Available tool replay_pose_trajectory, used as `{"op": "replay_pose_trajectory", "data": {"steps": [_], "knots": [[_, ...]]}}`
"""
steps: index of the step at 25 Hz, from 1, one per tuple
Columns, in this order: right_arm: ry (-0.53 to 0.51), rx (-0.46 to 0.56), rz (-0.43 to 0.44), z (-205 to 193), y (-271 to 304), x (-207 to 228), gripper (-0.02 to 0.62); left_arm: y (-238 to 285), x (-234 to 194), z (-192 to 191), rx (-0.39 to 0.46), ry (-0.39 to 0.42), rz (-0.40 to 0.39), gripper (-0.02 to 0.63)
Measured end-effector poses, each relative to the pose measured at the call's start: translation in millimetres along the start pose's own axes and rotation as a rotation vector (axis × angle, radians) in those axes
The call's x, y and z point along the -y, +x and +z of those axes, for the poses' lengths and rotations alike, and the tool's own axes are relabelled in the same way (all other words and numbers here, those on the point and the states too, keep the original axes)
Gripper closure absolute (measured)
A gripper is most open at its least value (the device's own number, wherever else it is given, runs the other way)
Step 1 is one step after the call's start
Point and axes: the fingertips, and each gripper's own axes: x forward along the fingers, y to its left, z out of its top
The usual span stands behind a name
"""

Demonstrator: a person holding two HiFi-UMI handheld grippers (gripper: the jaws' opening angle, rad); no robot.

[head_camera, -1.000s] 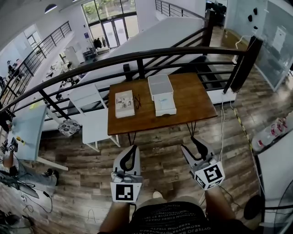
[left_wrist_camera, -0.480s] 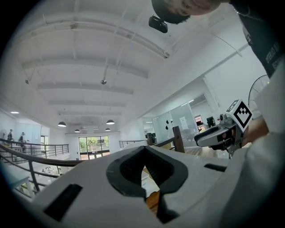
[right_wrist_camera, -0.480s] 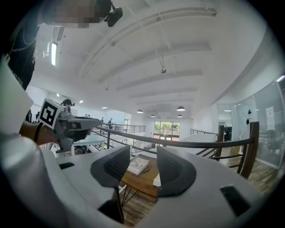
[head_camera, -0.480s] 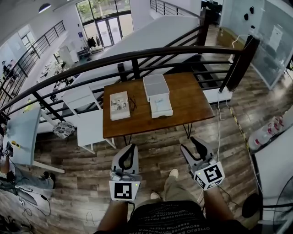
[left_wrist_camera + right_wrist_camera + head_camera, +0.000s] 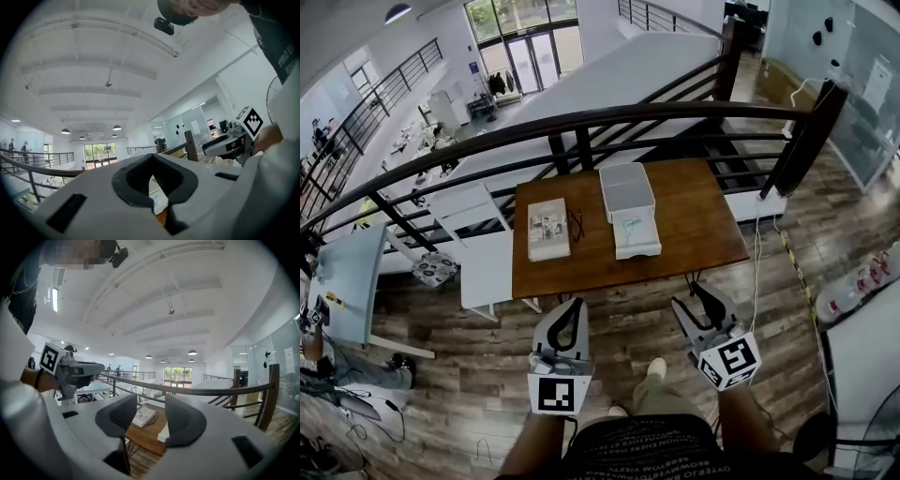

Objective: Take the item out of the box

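Note:
A wooden table [image 5: 694,220] stands ahead by the railing. On it lies a white box [image 5: 636,232], with a greyish rectangular part [image 5: 627,189] butting against its far end. What is inside the box I cannot make out. Both grippers hang well short of the table, over the floor. My left gripper [image 5: 576,303] has its tips together around an empty loop. My right gripper [image 5: 694,298] stands open and empty. Between the right gripper's [image 5: 151,401] jaws show the table [image 5: 145,434] and the box's edge [image 5: 164,432].
A flat book-like item [image 5: 548,228] and a pair of glasses [image 5: 578,223] lie on the table's left half. A dark curved railing [image 5: 675,112] runs behind the table. A white desk [image 5: 492,267] stands to its left. A shoe [image 5: 656,367] shows on the wooden floor.
The person has stepped: one shoe now shows ahead of the body and the view of the table has shifted slightly. Both grippers keep their places and jaw positions.

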Motion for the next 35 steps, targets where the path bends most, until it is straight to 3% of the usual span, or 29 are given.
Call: {"op": "replay_pose_trajectory", "data": {"steps": [17, 29, 35], "knots": [[0.024, -0.045, 0.068, -10, 73, 78, 0.413, 111, -12, -21, -0.059, -0.045, 0.039, 0.601], [0.015, -0.02, 0.14, -6, 101, 157, 0.413, 192, 11, 0, -0.019, -0.018, 0.086, 0.601], [0.038, -0.029, 0.165, -21, 117, 185, 0.413, 210, 15, -12, -0.063, -0.006, 0.118, 0.601]]}}
